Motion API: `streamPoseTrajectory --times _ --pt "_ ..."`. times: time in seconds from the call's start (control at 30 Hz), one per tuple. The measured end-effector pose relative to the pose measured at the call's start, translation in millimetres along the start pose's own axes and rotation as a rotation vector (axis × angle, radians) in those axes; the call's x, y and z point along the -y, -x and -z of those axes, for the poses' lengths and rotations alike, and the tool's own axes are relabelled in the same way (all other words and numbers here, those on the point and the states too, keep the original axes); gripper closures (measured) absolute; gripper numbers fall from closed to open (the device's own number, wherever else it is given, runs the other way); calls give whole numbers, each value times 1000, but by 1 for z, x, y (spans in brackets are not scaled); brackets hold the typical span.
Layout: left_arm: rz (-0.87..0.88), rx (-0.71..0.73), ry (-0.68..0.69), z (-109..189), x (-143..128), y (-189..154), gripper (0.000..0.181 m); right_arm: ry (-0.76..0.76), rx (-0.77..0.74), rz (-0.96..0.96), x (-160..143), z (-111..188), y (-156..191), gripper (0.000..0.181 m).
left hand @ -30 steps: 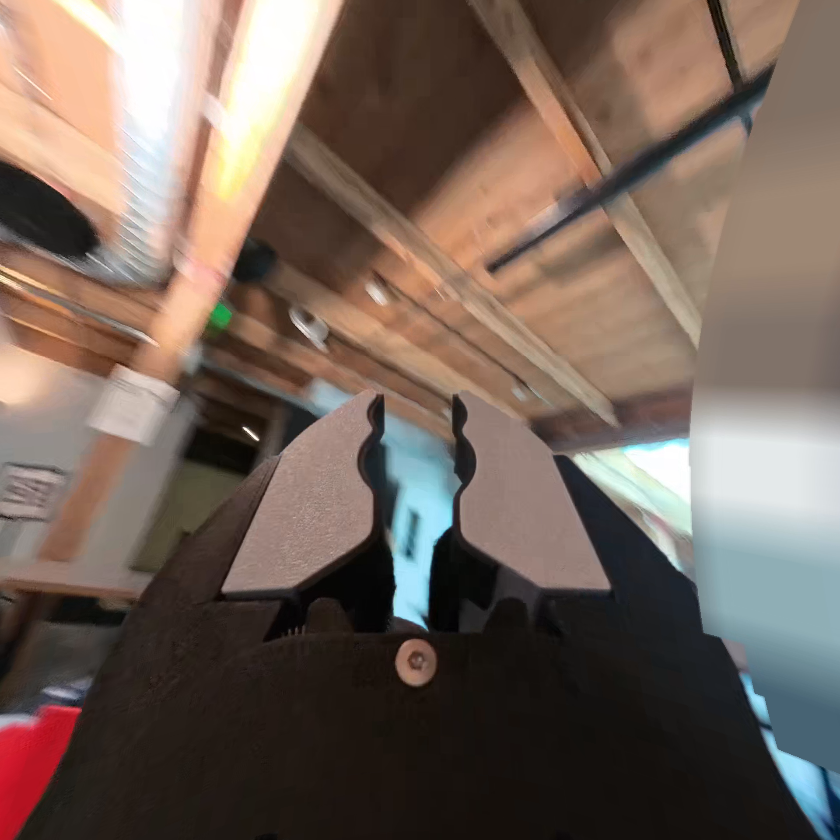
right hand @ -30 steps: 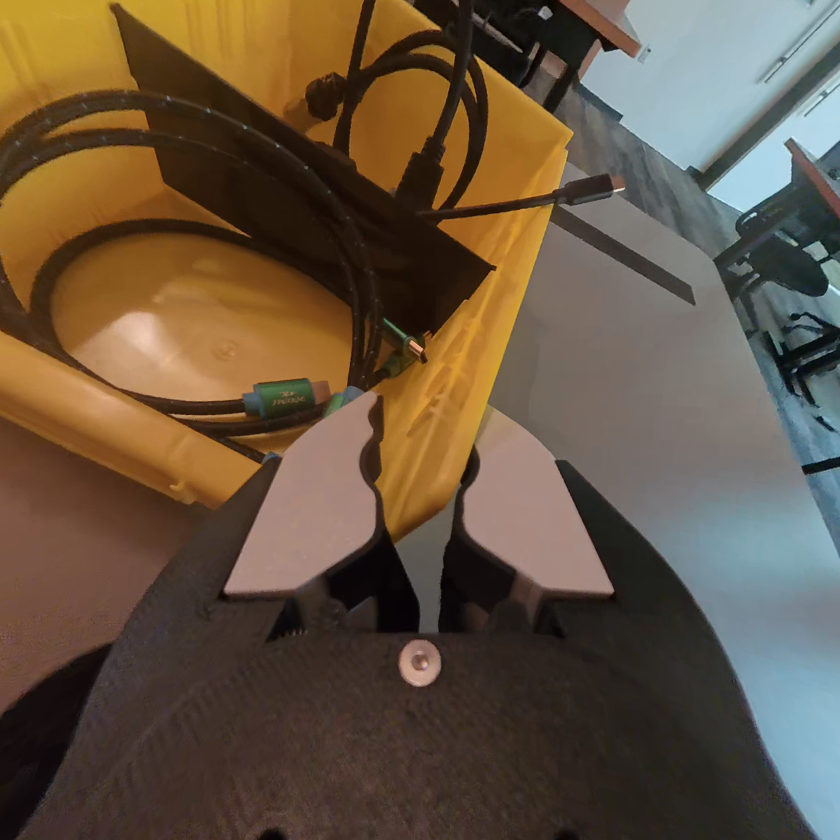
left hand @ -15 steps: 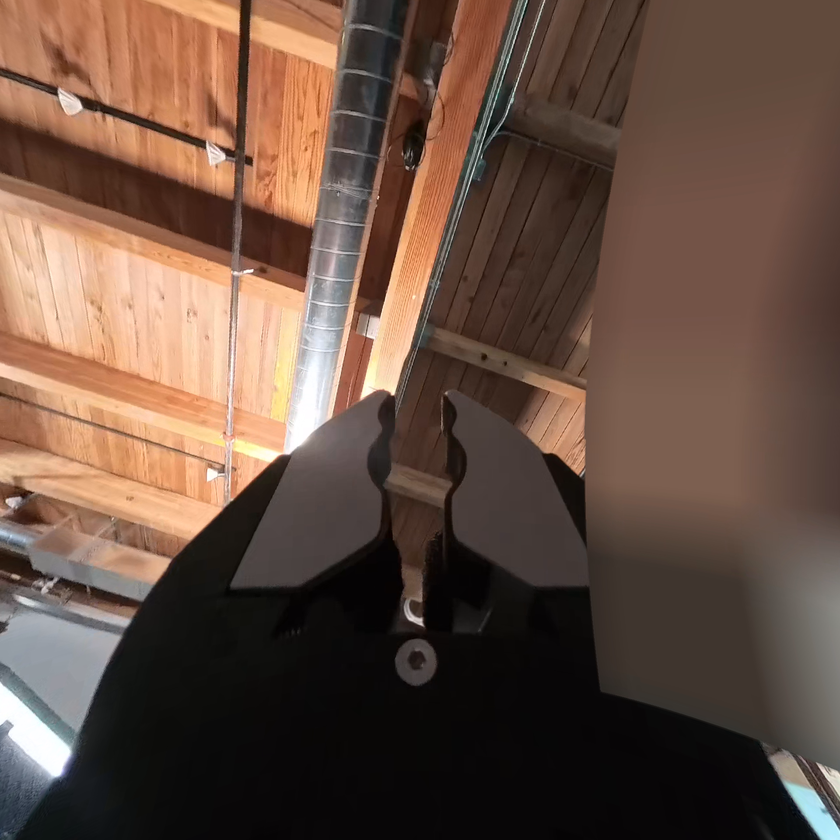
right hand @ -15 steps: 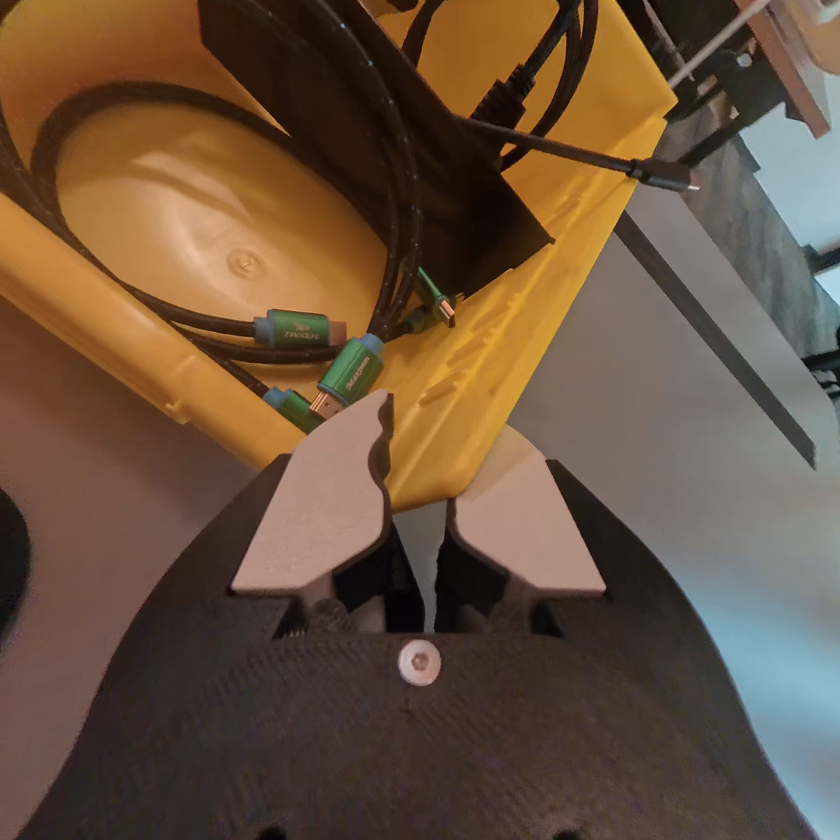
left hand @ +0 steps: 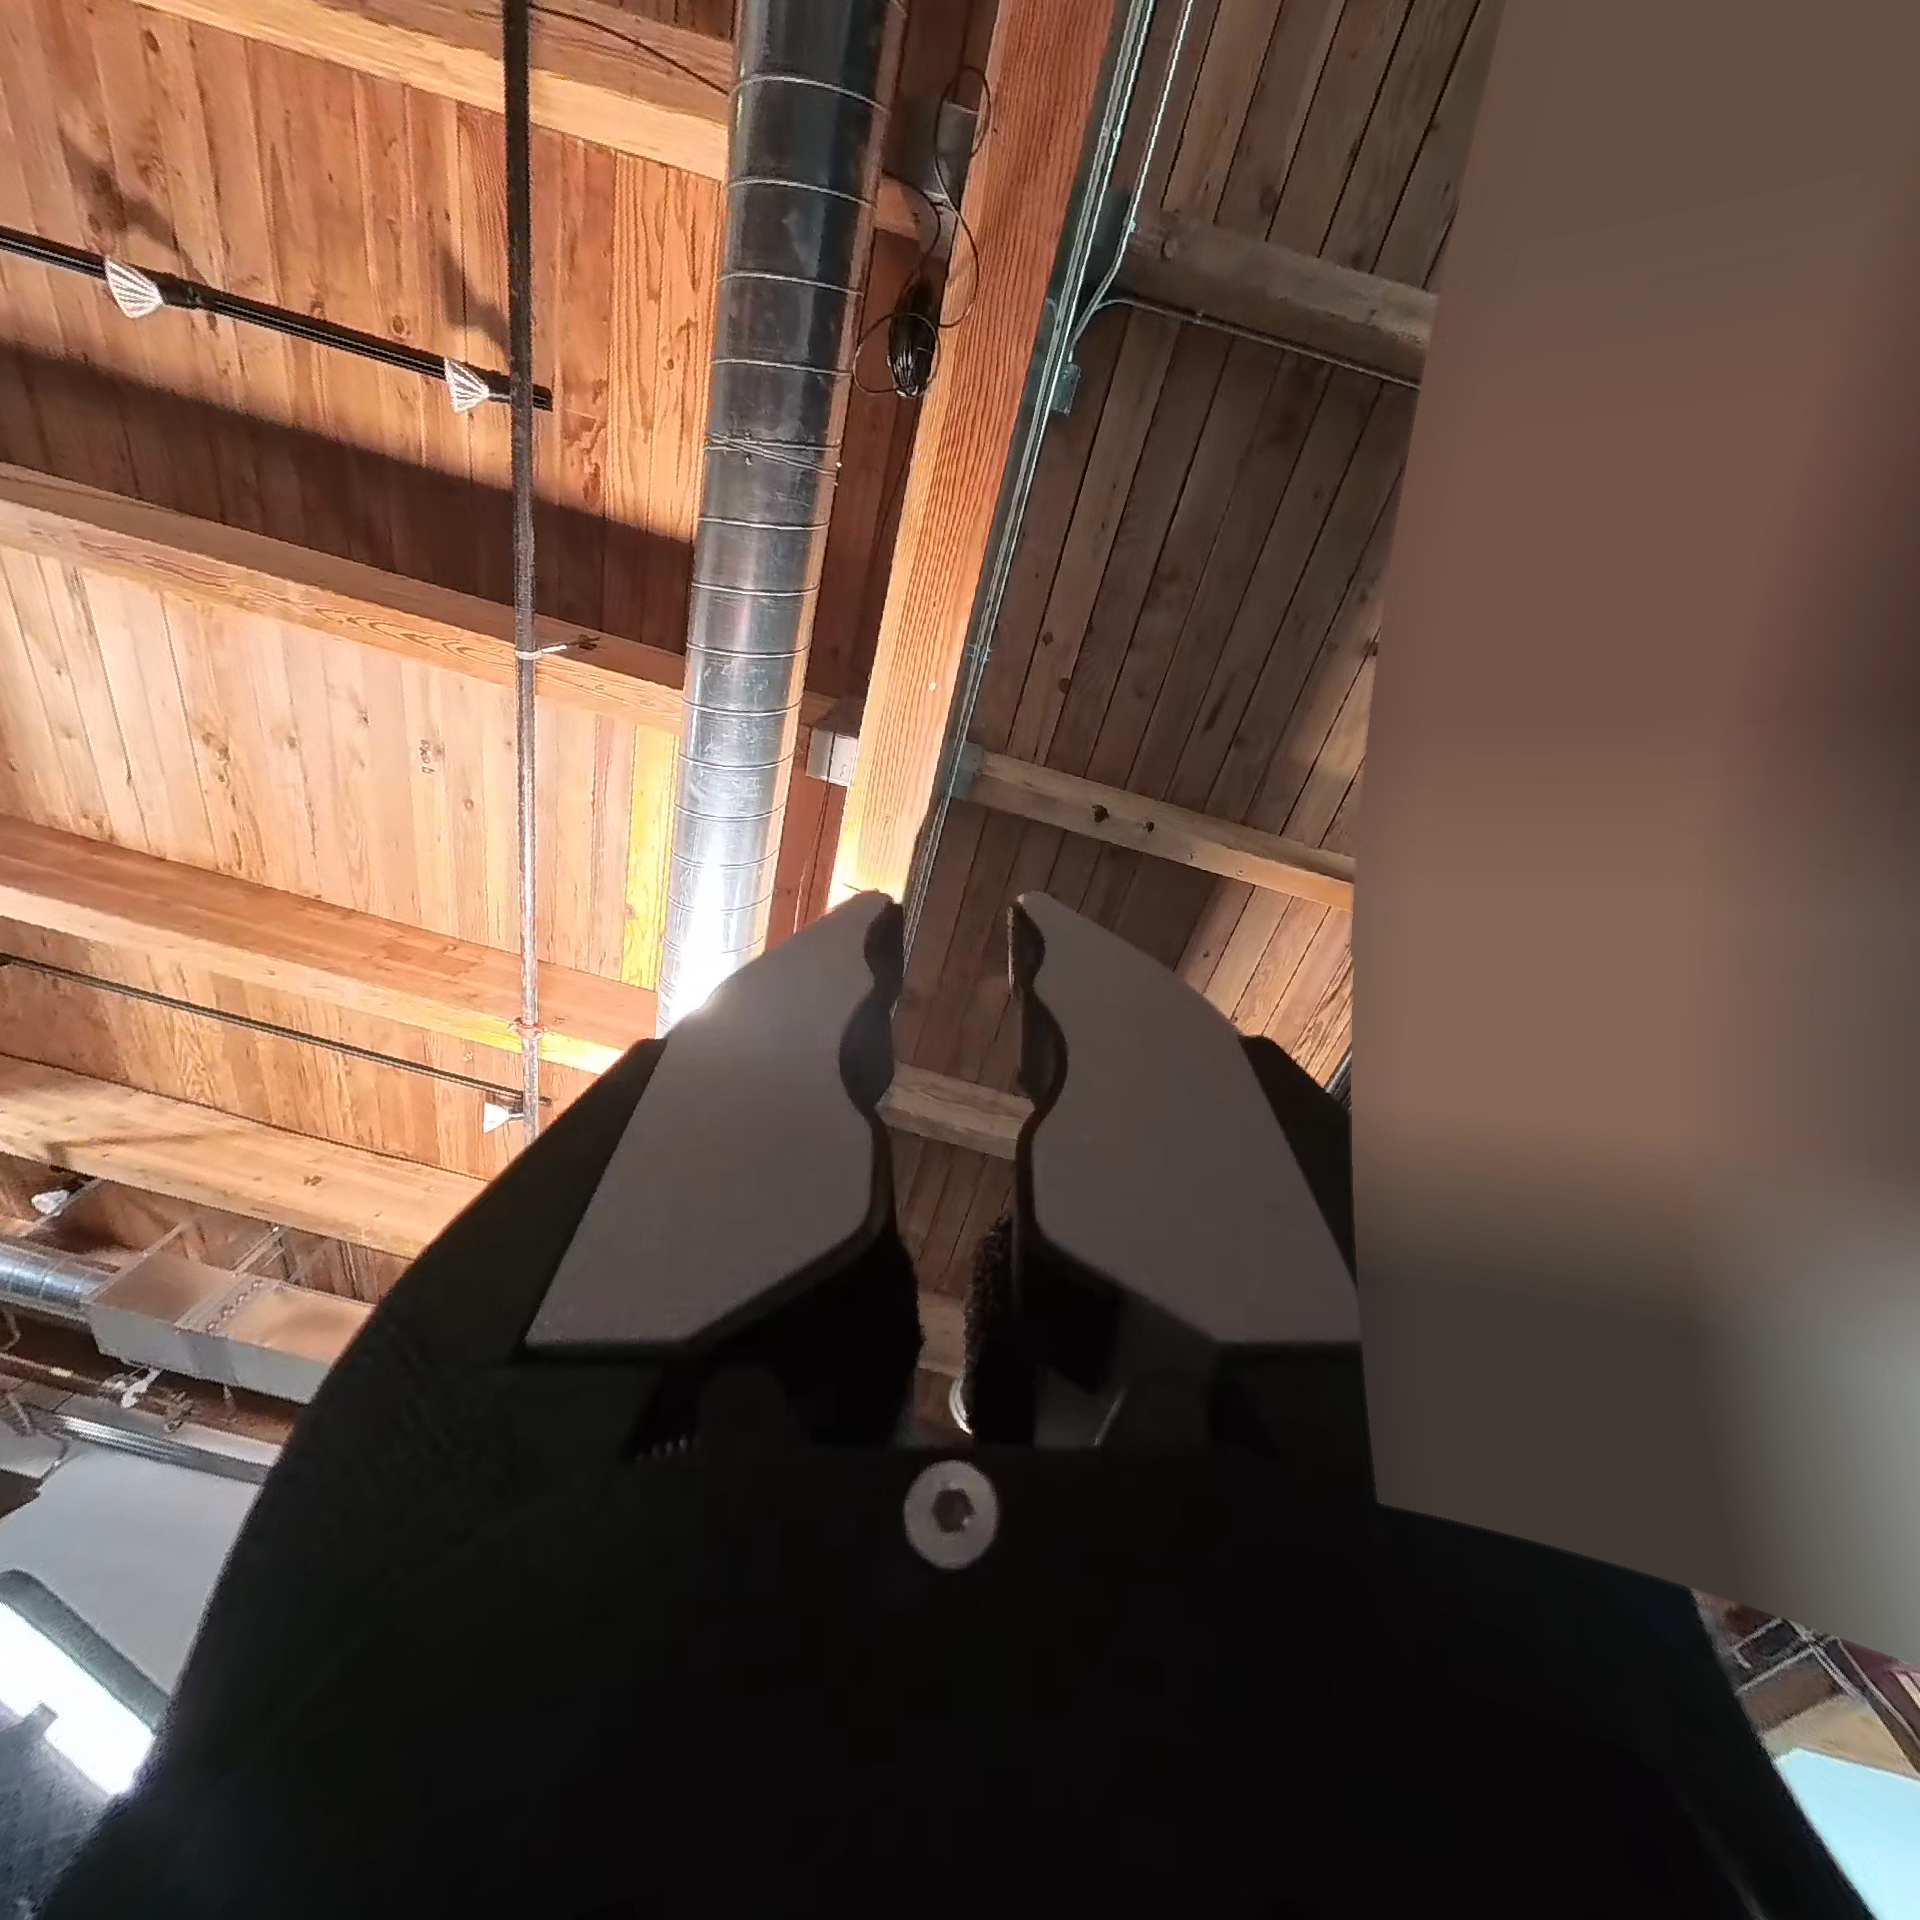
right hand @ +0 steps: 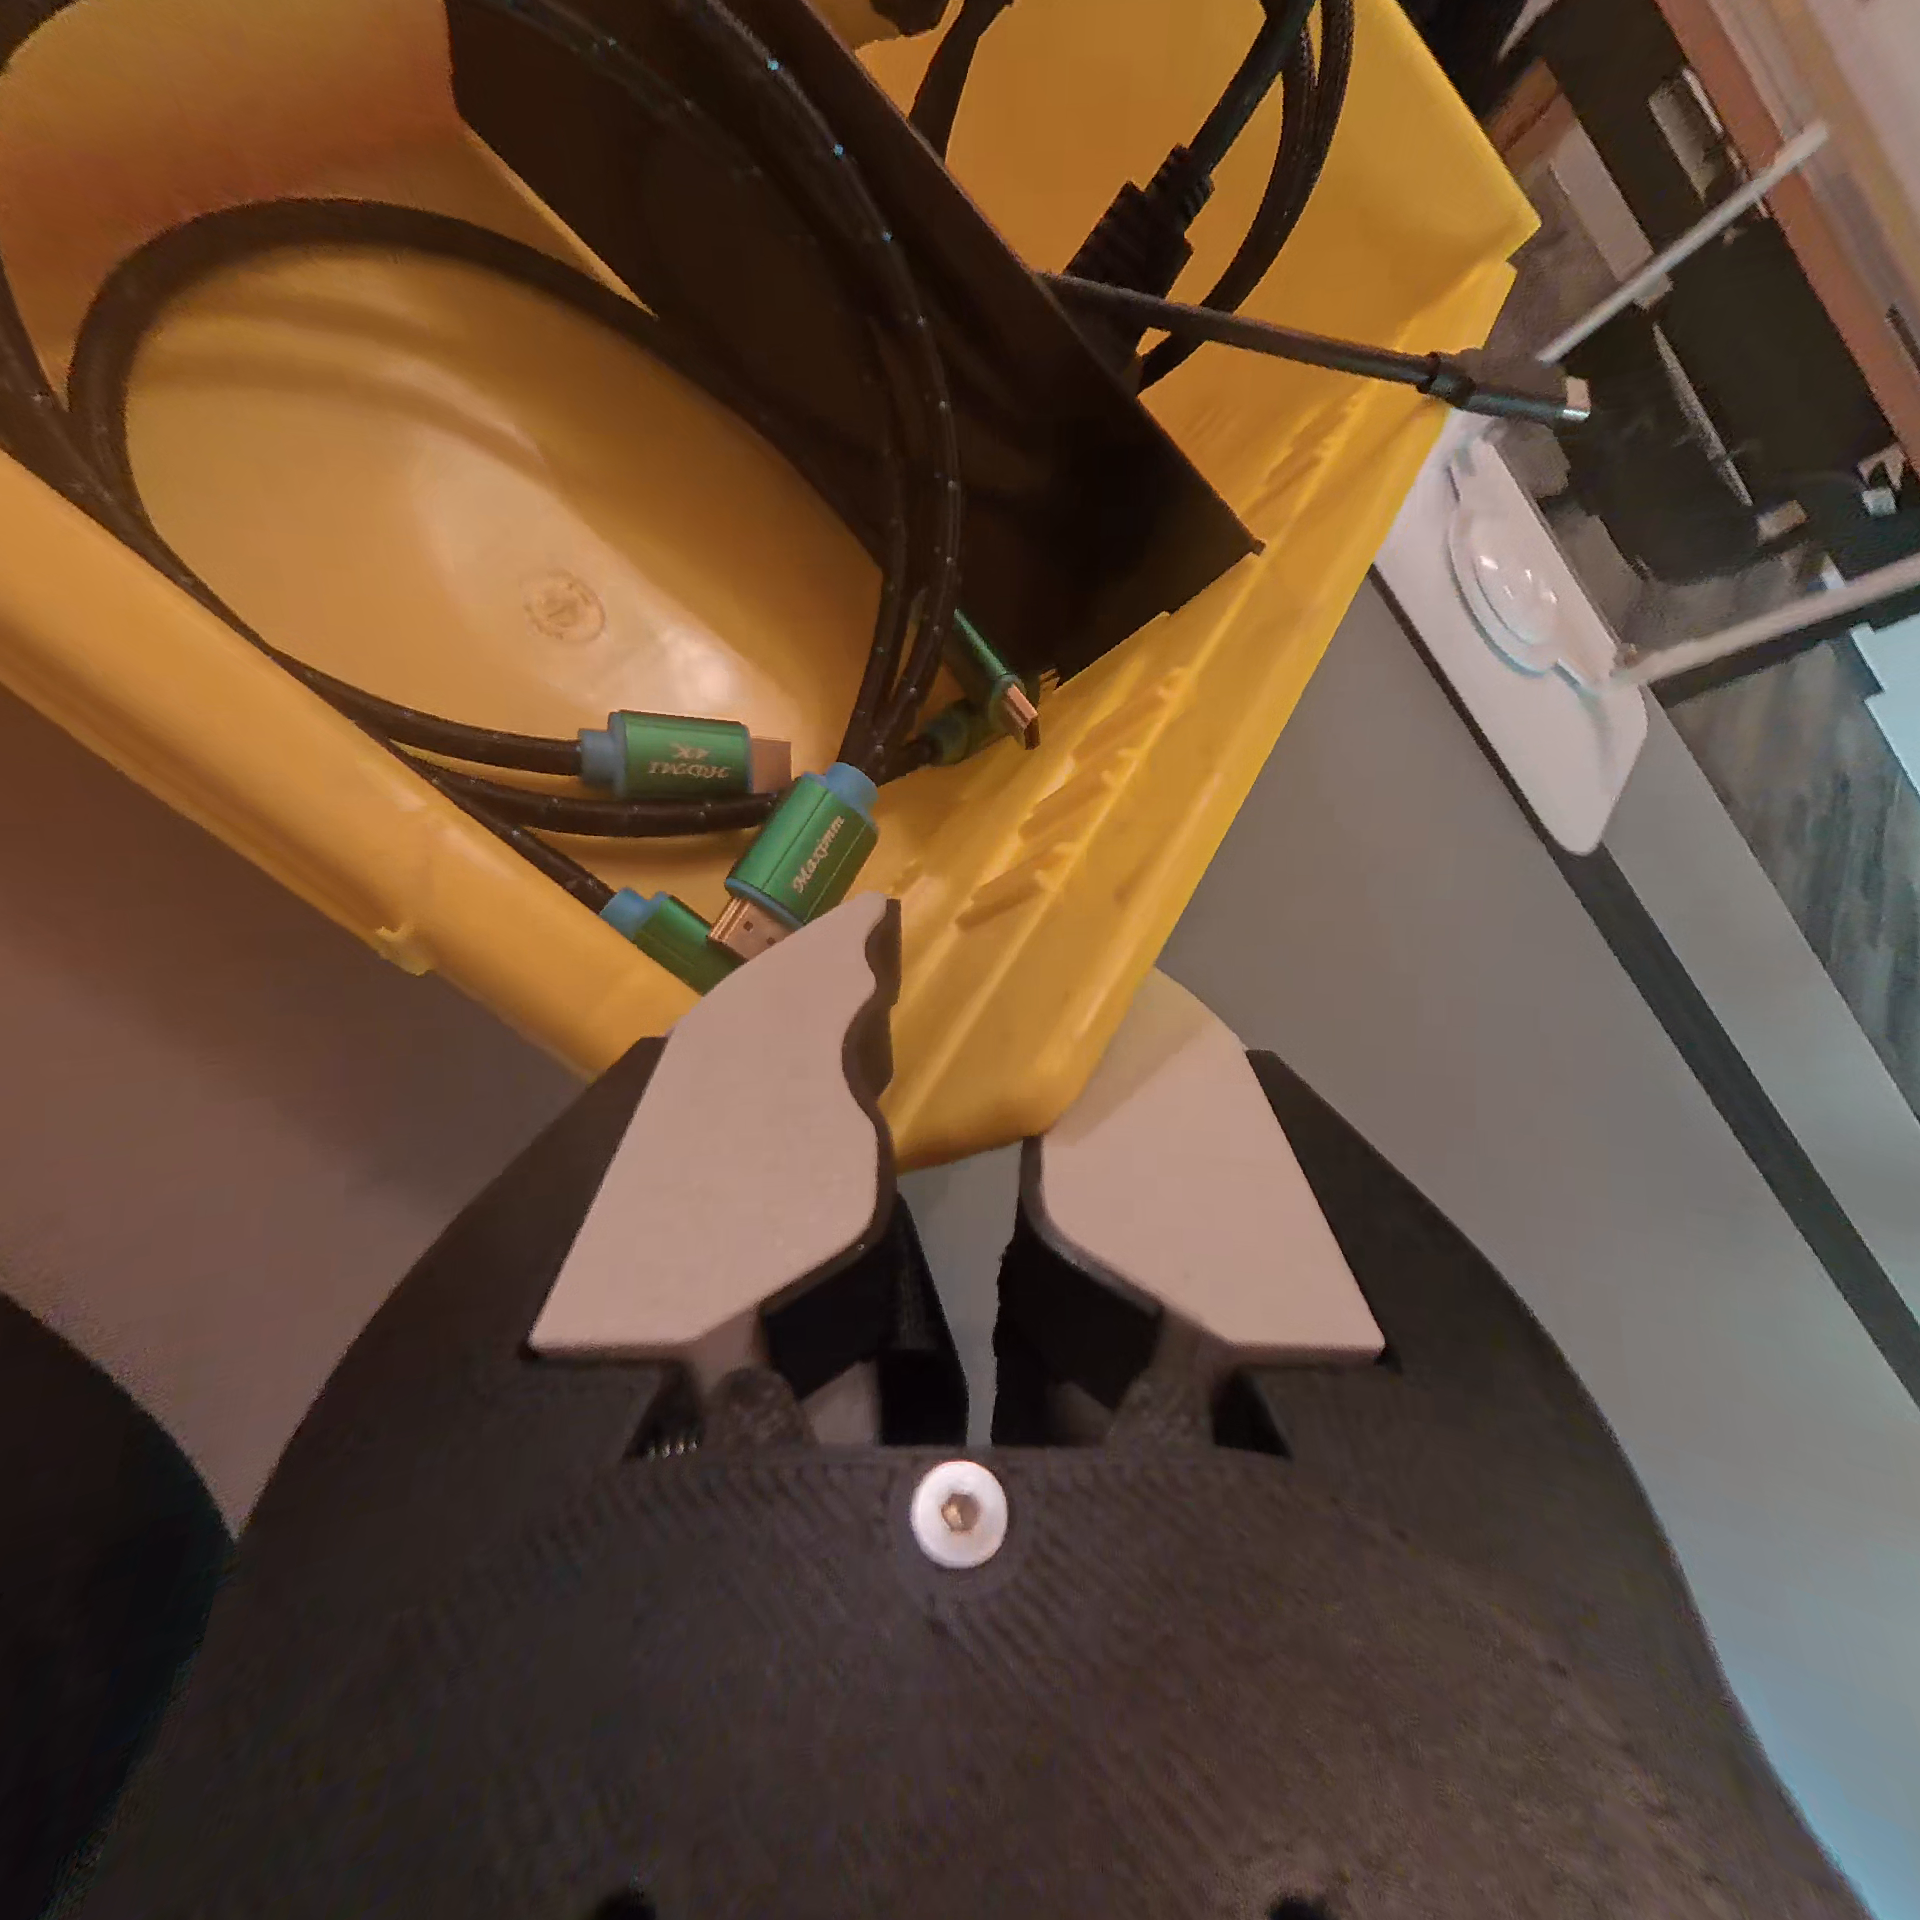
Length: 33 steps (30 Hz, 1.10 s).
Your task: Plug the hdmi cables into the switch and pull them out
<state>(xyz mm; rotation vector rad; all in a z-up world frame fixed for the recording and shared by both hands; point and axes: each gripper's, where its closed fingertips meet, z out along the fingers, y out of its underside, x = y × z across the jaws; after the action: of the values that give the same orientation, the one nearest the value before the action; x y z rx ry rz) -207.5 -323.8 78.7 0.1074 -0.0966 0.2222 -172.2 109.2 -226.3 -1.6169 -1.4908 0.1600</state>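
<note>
Wooden planks and beams fill the left wrist view, crossed by a ribbed silver metal duct and thin dark rails. Against that ceiling the left gripper points upward, its two flat grey fingers with wavy inner edges standing slightly apart with nothing between them. A smooth blurred patch covers the right side of that view.

Below, in the right wrist view, a smooth grey tabletop carries a glossy yellow plastic bin with a ribbed rim. A flat black divider panel stands across the bin. Coiled in the near compartment are braided black hdmi cables flecked with pale dots. Four green metallic plugs show: one lying flat, one tilted with its gold tip toward the camera, one half hidden by the bin wall and the finger, and a smaller one by the divider. Beyond the divider a thin black cord with a small plug pokes out over the rim.

At the bin's near corner sits the right gripper; its left finger overlaps the rim, the corner hides its right fingertip, and its fingers are parted, gripping nothing. A white plastic piece sits on the table edge at right. No switch can be made out.
</note>
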Motion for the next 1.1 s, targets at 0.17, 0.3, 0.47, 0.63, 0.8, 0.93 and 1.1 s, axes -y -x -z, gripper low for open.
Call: streamPoseTrajectory --times 0.17,0.3,0.47,0.63,0.8,0.93,1.1 --pt "-29 9 -16 0 6 6 163 -57 33 2 25 -18 12 161" --pt "-36 41 -5 2 2 19 162 -143 105 -31 45 -26 29 158" --pt "-32 -5 65 -2 -11 19 163 -329 302 -139 63 -23 48 144" --pt "-166 -297 772 17 -98 27 160 -731 298 -267 101 68 1 92" --pt "-455 -472 1585 145 -160 92 109 -1076 170 -353 82 177 -49 92" --pt "-529 -433 2046 231 -172 143 96 -1029 27 -354 14 184 -78 90" --pt "-602 -421 2166 268 -173 175 96 -1118 46 -627 -19 196 -114 92"
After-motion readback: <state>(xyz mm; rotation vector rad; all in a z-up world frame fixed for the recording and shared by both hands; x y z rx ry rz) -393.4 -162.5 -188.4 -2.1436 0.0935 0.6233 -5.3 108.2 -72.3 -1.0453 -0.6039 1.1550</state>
